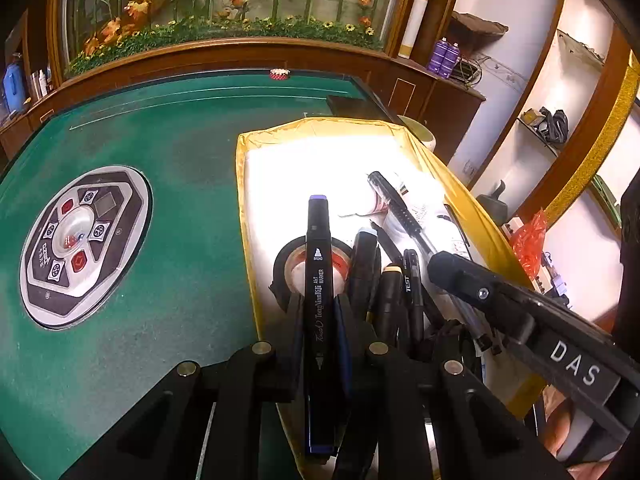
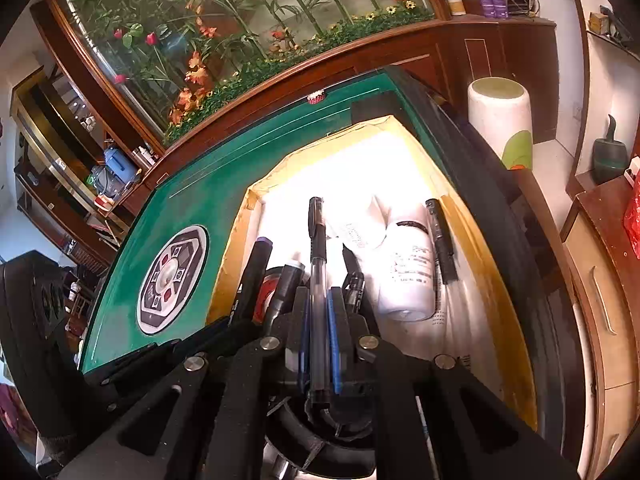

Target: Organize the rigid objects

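Observation:
A yellow-rimmed box [image 1: 244, 184] with a white floor sits on the green table. My left gripper [image 1: 318, 312] is shut on a black art marker [image 1: 319, 280] with a purple end, held over the box's near end. My right gripper [image 2: 318, 300] is shut on a clear gel pen [image 2: 318, 280] with a black cap; this pen also shows in the left wrist view [image 1: 404, 216]. In the box lie a black tape roll [image 1: 288, 264], several black markers [image 1: 390, 296], a white bottle [image 2: 408, 264] and another black pen [image 2: 440, 240].
The green mahjong table [image 1: 168, 152] has a round control panel [image 1: 84, 244] at its centre. A small red-and-white object [image 1: 279, 74] sits at the far edge. A wooden cabinet with artificial flowers stands behind. A white cylinder [image 2: 500, 120] stands right of the table.

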Motion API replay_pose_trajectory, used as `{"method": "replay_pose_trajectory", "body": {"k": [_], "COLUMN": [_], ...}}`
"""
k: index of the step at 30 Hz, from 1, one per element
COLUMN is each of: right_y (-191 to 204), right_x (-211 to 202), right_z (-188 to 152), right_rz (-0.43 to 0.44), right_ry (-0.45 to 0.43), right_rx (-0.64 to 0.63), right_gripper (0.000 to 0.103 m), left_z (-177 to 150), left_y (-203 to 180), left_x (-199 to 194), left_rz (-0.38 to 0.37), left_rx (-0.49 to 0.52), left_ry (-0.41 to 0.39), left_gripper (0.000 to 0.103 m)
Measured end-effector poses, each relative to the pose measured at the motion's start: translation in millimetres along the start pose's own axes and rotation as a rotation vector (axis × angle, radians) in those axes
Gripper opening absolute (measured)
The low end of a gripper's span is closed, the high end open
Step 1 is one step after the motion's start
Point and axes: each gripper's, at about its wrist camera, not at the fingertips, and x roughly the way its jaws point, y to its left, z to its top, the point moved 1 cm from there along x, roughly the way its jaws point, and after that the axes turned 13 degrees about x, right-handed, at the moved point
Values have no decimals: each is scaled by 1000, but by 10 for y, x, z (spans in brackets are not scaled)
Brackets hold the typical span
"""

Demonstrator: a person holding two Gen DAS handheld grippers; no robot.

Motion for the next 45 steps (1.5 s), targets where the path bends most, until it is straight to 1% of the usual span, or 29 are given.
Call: {"method": "replay_pose_trajectory", "body": {"k": [3,6,8,10,12,13,15,17,18,20,22,23,25,27,29,30,31,34,37,39,41,43,45], "right_y": [5,-3,1,10,19,21,25,40,51,70,81,86,98,117,143,154,165,211,242,268,272,302,321], "right_x": [-19,-38,-78,-95,-104,-117,-154,-198,-225,-252,-270,-272,-285,-298,-308,-319,-327,-399,-531,-660,-754,-822,-848], "right_z": [-2,17,27,35,37,39,47,43,42,42,40,46,41,26,-1,-21,-43,-205,-403,-558,-681,-808,-895], "right_rz": [-6,-16,-22,-24,-21,-19,-12,-11,-12,-18,-19,-19,-25,-37,-55,-57,-56,-78,-99,-100,-114,-137,-146], "right_ry": [-10,-26,-47,-58,-63,-70,-85,-107,-122,-141,-153,-157,-176,-195,-222,-234,-241,-258,-286,-316,-344,-361,-357], "right_rx": [-2,2,0,-4,-5,-4,-3,-8,-13,-22,-25,-27,-31,-42,-47,-47,-46,-59,-78,-98,-115,-142,-158], "right_gripper": [8,9,9,9,10,11,17,24,26,32,36,38,40,45,53,55,59,69,76,81,86,87,88], "left_z": [-6,-11,-11,-6,-14,-15,-24,-46,-56,-87,-128,-147,-188,-237,-298,-337,-377,-524,-675,-791,-865,-950,-1011], "left_y": [-11,-39,-63,-82,-110,-130,-169,-191,-205,-232,-249,-259,-258,-243,-211,-198,-181,-120,-59,-26,-10,17,46], "left_x": [-5,-37,-73,-119,-187,-220,-281,-331,-357,-423,-510,-548,-636,-728,-822,-866,-911,-1052,-1204,-1297,-1334,-1358,-1372], "left_rz": [-5,9,12,16,36,47,66,77,84,105,133,145,167,182,195,205,220,267,307,329,333,326,322], "left_rx": [3,17,28,36,55,68,91,101,107,125,141,148,158,160,159,162,167,182,186,190,195,196,189], "left_ry": [-8,-29,-43,-62,-90,-102,-120,-134,-141,-156,-178,-187,-206,-223,-238,-246,-251,-272,-306,-330,-330,-324,-318], "left_gripper": [14,17,27,46,52,54,55,58,59,63,69,71,76,81,85,88,91,96,102,102,102,102,102]}}
